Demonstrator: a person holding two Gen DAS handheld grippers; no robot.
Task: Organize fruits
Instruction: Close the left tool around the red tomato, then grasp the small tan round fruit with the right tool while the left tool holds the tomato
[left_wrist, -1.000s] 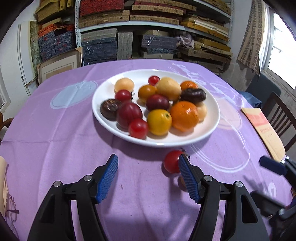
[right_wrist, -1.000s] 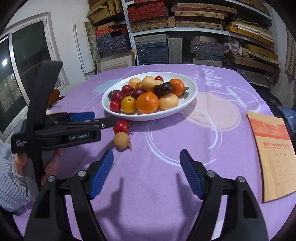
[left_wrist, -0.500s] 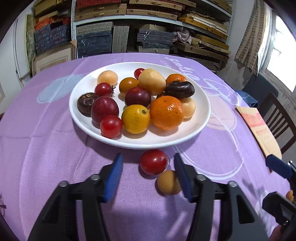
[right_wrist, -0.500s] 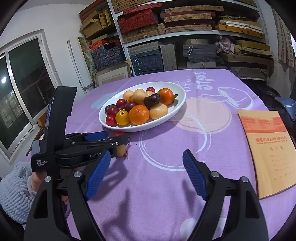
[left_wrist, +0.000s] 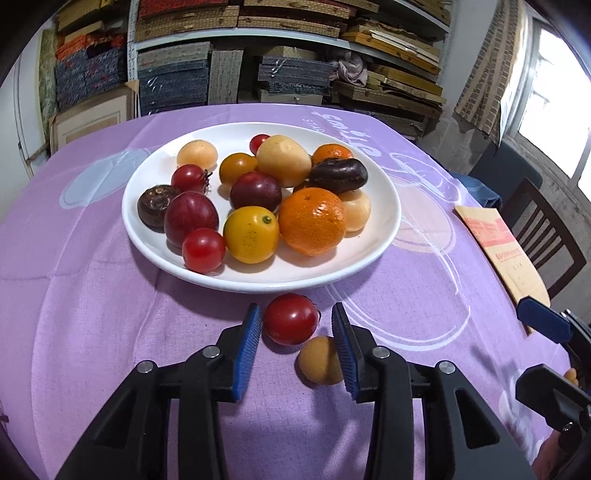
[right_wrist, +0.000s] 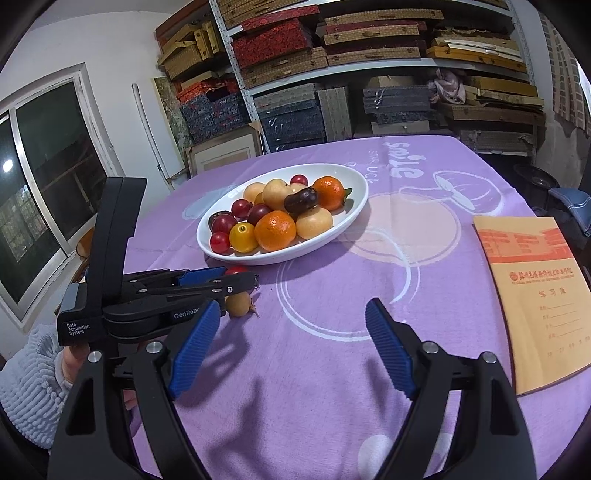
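A white plate (left_wrist: 258, 284) (right_wrist: 354, 184) heaped with several fruits sits mid-table on the purple cloth. Just in front of it lie a red tomato (left_wrist: 291, 319) (right_wrist: 236, 270) and a small tan fruit (left_wrist: 319, 360) (right_wrist: 238, 303). My left gripper (left_wrist: 295, 321) (right_wrist: 240, 278) straddles the tomato and its jaws are closing. The left pad is almost at the tomato's skin and a gap remains on the right, while the tan fruit rests against the right finger. My right gripper (right_wrist: 291, 314) (left_wrist: 535, 350) hovers open over bare cloth with nothing between its fingers.
An orange-and-tan booklet (right_wrist: 535, 295) (left_wrist: 498, 240) lies at the table's right side. A dark wooden chair (left_wrist: 546, 229) stands beyond that edge. Shelves stacked with boxes fill the back wall. A person's hand in a pale knitted sleeve (right_wrist: 26, 384) holds the left gripper.
The left jaws have narrowed a lot and shifted, so the tomato now sits between them instead of beside the right finger. The right gripper has stayed open, widening slightly.
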